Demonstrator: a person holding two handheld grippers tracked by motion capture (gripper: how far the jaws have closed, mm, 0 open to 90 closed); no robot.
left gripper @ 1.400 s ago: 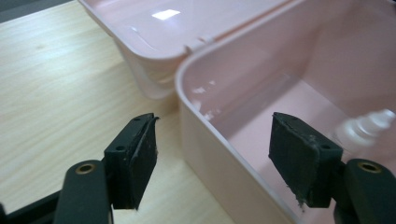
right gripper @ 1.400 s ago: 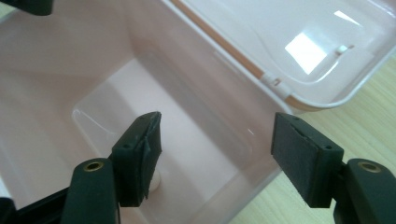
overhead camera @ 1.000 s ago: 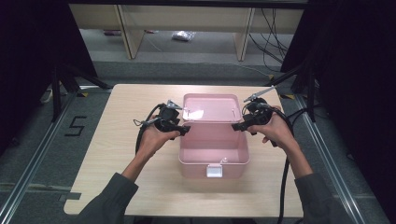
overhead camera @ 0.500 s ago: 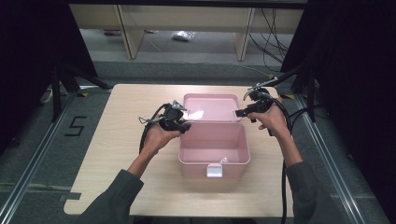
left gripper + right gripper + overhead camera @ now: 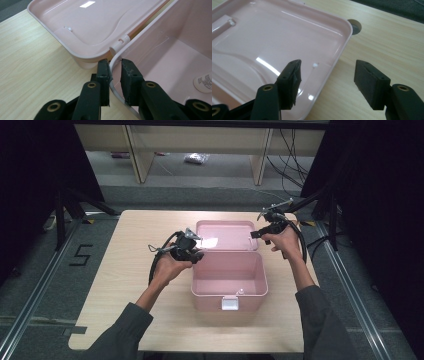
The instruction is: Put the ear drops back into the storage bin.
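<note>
An open pink plastic box (image 5: 210,302) stands mid-table, its lid (image 5: 227,236) lying flat behind it. A small white item (image 5: 240,291) lies inside near the front wall, also seen as the white item (image 5: 203,81). My left gripper (image 5: 199,254) is at the box's rear left corner. Its jaws have just been closing and now pinch the box rim (image 5: 113,62) by the hinge, so my left gripper (image 5: 115,72) is shut on it. My right gripper (image 5: 254,235) hovers at the lid's right edge. Its jaws have been closing slightly, but my right gripper (image 5: 327,75) still stands open astride the lid edge (image 5: 342,47) without touching it.
The box has a white latch (image 5: 230,303) on its front wall. A round cable hole (image 5: 356,26) sits in the wooden table (image 5: 130,265) just beyond the lid's corner. Shelf legs and cables lie on the floor behind the table.
The right hand has moved away from the box's rear right corner toward the far side, along the lid's right edge. The left hand and the box have stayed put.
</note>
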